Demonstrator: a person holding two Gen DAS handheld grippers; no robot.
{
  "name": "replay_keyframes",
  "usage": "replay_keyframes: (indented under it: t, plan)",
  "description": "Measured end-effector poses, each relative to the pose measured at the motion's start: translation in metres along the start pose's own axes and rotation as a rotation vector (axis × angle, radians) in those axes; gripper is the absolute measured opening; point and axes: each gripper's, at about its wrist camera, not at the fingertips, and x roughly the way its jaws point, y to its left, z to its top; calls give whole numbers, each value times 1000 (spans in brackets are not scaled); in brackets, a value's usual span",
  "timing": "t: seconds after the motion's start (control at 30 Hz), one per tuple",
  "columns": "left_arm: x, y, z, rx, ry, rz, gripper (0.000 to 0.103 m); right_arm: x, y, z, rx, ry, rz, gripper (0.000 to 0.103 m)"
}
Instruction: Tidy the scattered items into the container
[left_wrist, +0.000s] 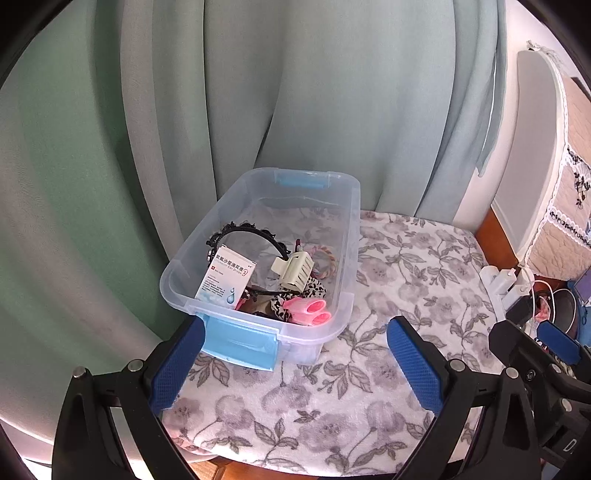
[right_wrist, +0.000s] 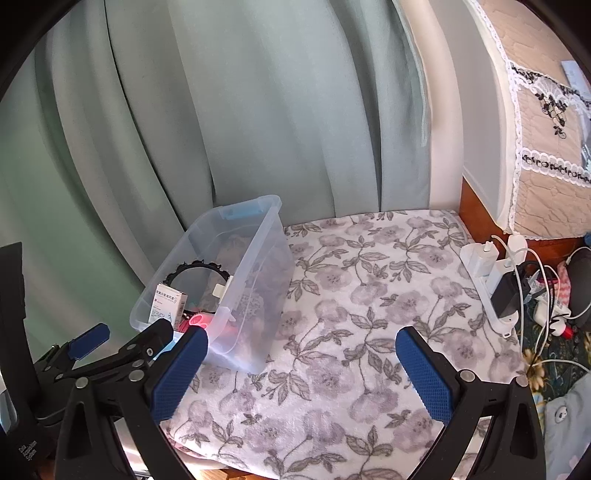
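A clear plastic container (left_wrist: 352, 251) with blue latches stands at the back left of the floral blanket. Inside lie a white medicine box (left_wrist: 227, 278), a black headband (left_wrist: 251, 230), a cream claw clip (left_wrist: 295, 271), pink rollers (left_wrist: 308, 310), a leopard scrunchie (left_wrist: 314, 288) and a braided hair tie (left_wrist: 328, 258). My left gripper (left_wrist: 295, 332) is open and empty just in front of the container's near wall. My right gripper (right_wrist: 301, 336) is open and empty over bare blanket, to the right of the container (right_wrist: 258, 295). The left gripper (right_wrist: 125, 334) shows beside it.
The floral blanket (right_wrist: 369, 295) covers the surface, with a wooden edge below. Green curtains (left_wrist: 295, 92) hang close behind the container. On the right stand a white power strip with chargers and cables (right_wrist: 495, 280) and an appliance under a quilted lace cover (right_wrist: 535, 129).
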Motion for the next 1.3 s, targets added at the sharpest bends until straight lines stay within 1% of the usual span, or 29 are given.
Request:
replay_keyframes:
  t: [0.2,0.47,0.73,1.07,1.3]
  plan:
    - [-3,-7,0,18,6,29,99,-4,-4,0,1,6,-25,103]
    - [-3,-7,-1,14,16,27,99,-5,-6,0,5,12,-28,103]
    - [-3,-8,-2,12,19,24,99,-6,-4,-1,6,31,-48,103]
    - [-4,-5,-1,8,1,14,99,-4,-5,-1,16,43,-67,103]
    - [-3,-3,-1,8,-3,12,99,-6,-3,-2,5,38,-63,103]
